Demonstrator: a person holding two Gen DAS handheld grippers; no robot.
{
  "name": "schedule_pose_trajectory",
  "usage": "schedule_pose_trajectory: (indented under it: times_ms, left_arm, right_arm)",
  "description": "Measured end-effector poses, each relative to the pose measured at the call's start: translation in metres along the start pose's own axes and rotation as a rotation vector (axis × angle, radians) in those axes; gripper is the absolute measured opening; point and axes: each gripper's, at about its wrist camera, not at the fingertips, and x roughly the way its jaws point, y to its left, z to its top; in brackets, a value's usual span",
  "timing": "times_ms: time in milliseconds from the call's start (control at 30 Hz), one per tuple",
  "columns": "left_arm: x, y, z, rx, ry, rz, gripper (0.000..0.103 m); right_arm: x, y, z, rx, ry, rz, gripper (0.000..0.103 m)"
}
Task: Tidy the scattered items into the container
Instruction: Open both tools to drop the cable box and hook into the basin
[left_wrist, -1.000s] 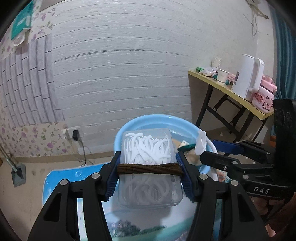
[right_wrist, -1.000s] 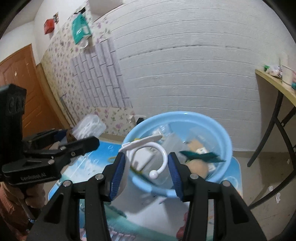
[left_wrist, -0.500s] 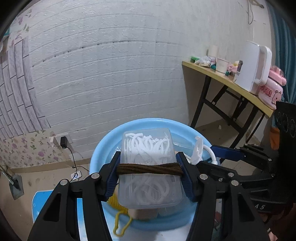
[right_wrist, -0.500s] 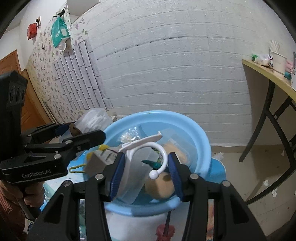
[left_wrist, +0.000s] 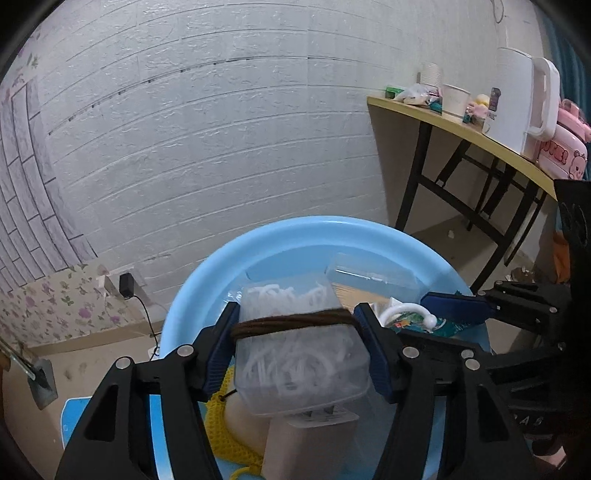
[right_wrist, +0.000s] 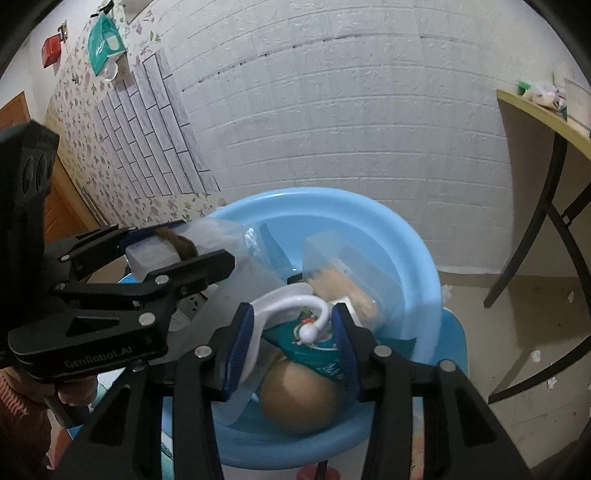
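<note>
Two grippers hang over the blue basin (left_wrist: 192, 295), each with one item between its jaws. The left gripper (left_wrist: 297, 339) has the clear plastic box (left_wrist: 303, 369) of white picks, bound with a brown cord (left_wrist: 295, 319); its jaws are opening while the box sits between the pads. The box looks light and stiff, with smooth slippery walls, so the hold across the cord is probably the safest place. The right gripper (right_wrist: 293, 345) carries a white plastic hook (right_wrist: 291, 301), and its jaws are closing on it. The hook seems light, hard and thin; its flat wide end gives better hold than the curved tip. Both items are above the basin's contents, not yet laid down
</note>
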Motion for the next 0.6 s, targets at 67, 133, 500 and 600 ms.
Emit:
schedule_pose_trajectory:
  times_ms: [67, 133, 500, 600]
  left_arm:
    - [-0.001, 0.000, 0.000, 0.005, 0.000, -0.003, 0.067]
    - [-0.001, 0.002, 0.000, 0.000, -0.003, 0.000, 0.072]
    - [-0.015, -0.003, 0.003, -0.020, -0.031, -0.036, 0.086]
    - [-0.021, -0.001, -0.001, -0.052, -0.039, -0.070, 0.086]
  right_arm:
    - [-0.001, 0.000, 0.000, 0.000, -0.001, 0.006, 0.043]
    - [-0.003, 0.000, 0.000, 0.002, -0.002, 0.008, 0.043]
    - [-0.023, -0.008, -0.008, 0.036, -0.010, -0.019, 0.043]
    - [-0.032, -0.011, -0.012, 0.061, -0.014, -0.023, 0.043]
